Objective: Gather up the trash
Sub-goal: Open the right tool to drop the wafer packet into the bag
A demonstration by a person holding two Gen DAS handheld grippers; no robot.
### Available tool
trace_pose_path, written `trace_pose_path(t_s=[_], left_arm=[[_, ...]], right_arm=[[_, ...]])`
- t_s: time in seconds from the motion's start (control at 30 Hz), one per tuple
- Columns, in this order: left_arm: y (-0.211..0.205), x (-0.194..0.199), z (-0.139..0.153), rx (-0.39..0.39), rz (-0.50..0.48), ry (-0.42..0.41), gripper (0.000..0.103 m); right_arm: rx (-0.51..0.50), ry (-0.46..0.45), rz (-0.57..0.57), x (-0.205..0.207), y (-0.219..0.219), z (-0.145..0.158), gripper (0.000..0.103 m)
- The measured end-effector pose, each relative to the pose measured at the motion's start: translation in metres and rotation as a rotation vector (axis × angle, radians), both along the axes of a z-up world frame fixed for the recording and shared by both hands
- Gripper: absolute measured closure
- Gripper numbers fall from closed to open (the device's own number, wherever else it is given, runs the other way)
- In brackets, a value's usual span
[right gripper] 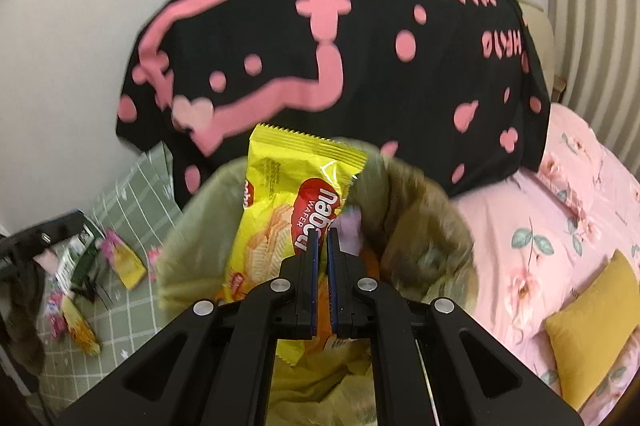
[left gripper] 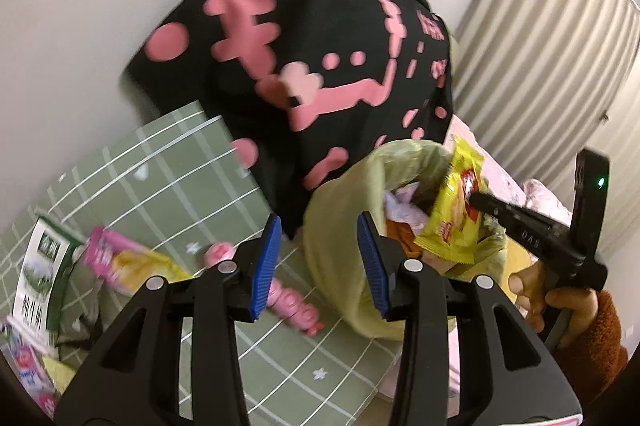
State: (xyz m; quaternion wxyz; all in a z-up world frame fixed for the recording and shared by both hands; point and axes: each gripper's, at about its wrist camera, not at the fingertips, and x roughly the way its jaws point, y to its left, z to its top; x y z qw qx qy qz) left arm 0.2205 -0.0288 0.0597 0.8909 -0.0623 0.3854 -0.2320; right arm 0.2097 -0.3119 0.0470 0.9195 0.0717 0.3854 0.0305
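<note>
Right gripper [right gripper: 322, 238] pinching wafer packet [right gripper: 280, 210] over bag rim [right gripper: 188, 226], left gripper [left gripper: 318, 258] spread, empty.

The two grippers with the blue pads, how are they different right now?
The left gripper is open with nothing between its blue pads; the right gripper is shut on the yellow wafer packet. The right gripper holds its packet over the mouth of the green trash bag, while the left gripper sits beside the bag over the green checked cloth. Both are black with blue ribbed pads.
</note>
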Motion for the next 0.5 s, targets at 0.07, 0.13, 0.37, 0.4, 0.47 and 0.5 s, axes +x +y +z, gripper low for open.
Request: trace_pose_path(t_s=[0.07, 0.13, 0.37, 0.4, 0.47, 0.5], left_arm=[[0.011, -0.003, -0.004, -0.007, 0.028, 0.009, 0.065], [0.02, -0.007, -0.008, -0.007, 0.053, 0.013, 0.065], [0.063, -0.027, -0.022, 0.001, 0.166, 0.017, 0.062], [0.071, -0.03, -0.025, -0.002, 0.19, 0.02, 0.062], [0.086, -0.037, -0.029, -0.003, 0.231, 0.021, 0.062], [0.096, -0.042, -0.031, -0.005, 0.252, 0.021, 0.061]], right_arm=[[0.0, 0.022, -0.003, 0.0, 0.0, -0.009, 0.097], [-0.011, 0.036, -0.003, -0.001, 0.001, -0.015, 0.097], [-0.057, -0.01, -0.034, -0.01, -0.003, -0.004, 0.073], [-0.063, -0.022, -0.034, -0.012, -0.002, -0.001, 0.071], [-0.068, -0.061, -0.021, -0.015, 0.001, 0.01, 0.071], [-0.072, -0.073, -0.018, -0.015, 0.003, 0.014, 0.071]])
